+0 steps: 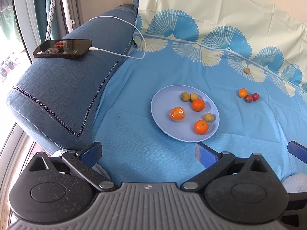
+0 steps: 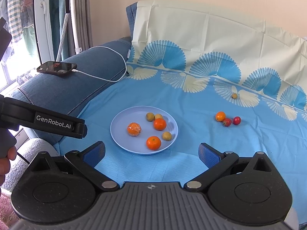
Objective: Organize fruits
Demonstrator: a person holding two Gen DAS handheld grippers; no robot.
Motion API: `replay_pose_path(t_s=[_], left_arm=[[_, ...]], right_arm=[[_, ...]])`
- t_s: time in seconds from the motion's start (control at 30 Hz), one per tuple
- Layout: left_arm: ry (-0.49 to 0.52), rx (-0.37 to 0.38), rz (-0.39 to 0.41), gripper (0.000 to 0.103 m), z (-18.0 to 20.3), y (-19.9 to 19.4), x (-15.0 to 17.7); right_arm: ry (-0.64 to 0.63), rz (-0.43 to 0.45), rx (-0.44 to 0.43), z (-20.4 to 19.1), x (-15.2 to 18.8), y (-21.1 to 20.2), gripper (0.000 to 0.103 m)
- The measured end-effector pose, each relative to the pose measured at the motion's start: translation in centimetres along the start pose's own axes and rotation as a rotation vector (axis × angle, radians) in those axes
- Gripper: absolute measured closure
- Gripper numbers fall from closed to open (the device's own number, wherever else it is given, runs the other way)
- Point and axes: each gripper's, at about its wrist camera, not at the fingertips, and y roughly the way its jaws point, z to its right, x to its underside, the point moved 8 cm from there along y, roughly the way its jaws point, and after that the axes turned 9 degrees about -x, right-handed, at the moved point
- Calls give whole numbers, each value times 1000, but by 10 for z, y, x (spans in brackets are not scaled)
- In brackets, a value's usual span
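A pale blue plate [image 1: 163, 118] [image 2: 119, 134] lies on the blue cloth. It holds a wrapped orange [image 1: 177, 114] [image 2: 134, 129], two bare oranges [image 1: 198, 104] [image 1: 201, 127] and three small yellow-brown fruits [image 1: 185, 96]. Off the plate to the right lie a small orange [image 1: 243, 92] [image 2: 220, 116] and two red fruits [image 1: 252, 97] [image 2: 231, 121]. One small brown fruit [image 1: 246, 70] [image 2: 234, 95] lies farther back. My left gripper [image 1: 148, 153] is open and empty, just short of the plate. My right gripper [image 2: 151, 153] is open and empty, near the plate's front rim.
A phone [image 1: 62, 48] [image 2: 57, 68] on a white cable [image 1: 115, 53] lies on the blue sofa arm [image 1: 63, 99] at the left. The cloth runs up the sofa back [image 1: 211, 9]. The left gripper's body [image 2: 44, 121] shows in the right wrist view.
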Motion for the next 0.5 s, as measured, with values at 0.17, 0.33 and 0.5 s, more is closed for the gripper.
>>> replay_pose_path(t_s=[0.17, 0.33, 0.5], left_arm=[[3, -2, -1, 0, 1, 2, -2], [5, -7, -5, 0, 4, 4, -5], [4, -9, -5, 0, 6, 4, -7]], right_arm=[[10, -1, 3, 4, 0, 2, 1], [23, 0, 8, 7, 0, 4, 1], [31, -1, 11, 9, -1, 6, 1]])
